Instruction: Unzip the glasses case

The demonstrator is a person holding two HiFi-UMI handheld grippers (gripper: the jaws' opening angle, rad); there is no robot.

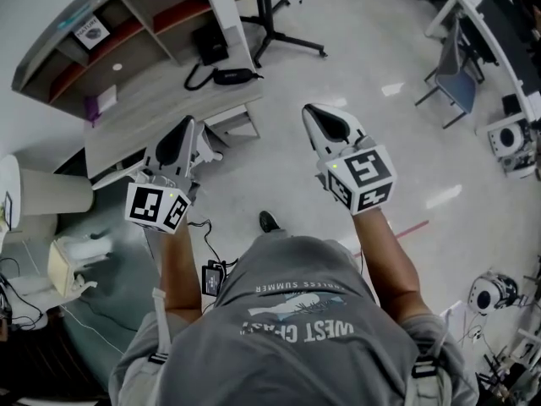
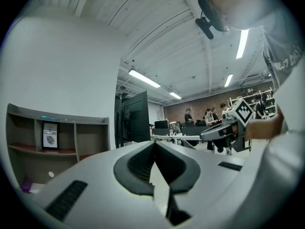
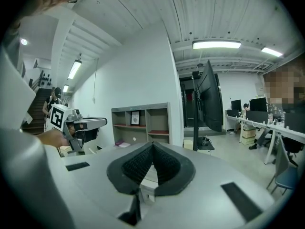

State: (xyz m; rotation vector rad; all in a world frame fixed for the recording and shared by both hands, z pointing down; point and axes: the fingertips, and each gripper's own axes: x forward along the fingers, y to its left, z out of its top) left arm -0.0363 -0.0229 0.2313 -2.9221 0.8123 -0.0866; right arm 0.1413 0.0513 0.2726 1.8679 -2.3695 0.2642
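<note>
Since no glasses case shows in any of the three views, the job looks like it has not begun: nothing is unzipped, and the case has to be found first. The biggest thing is the shiny pale floor [image 1: 363, 66], and the person [image 1: 296, 328] stands on it in a grey shirt. Next comes the long grey desk [image 1: 161, 100] with a curved shelf [image 1: 118, 15] at its back, up and to the left in the head view. The case may be on that desk or somewhere out of sight, but that cannot be told. The left gripper [image 1: 188, 125] and the right gripper [image 1: 313, 112] are held out in front, side by side and well apart, the left one near the desk's edge. Each gripper's own view shows its two dark pads [image 2: 138, 163] pressed together with nothing between them, so both are closed and empty. Only the head view shows the floor, one shoe [image 1: 268, 221] and a black box [image 1: 226, 76] with a cord on the desk. Only the left gripper view shows people [image 2: 209, 116] at far tables. Only the right gripper view shows the whole tall black screen [image 3: 212, 97] from the side.
</note>
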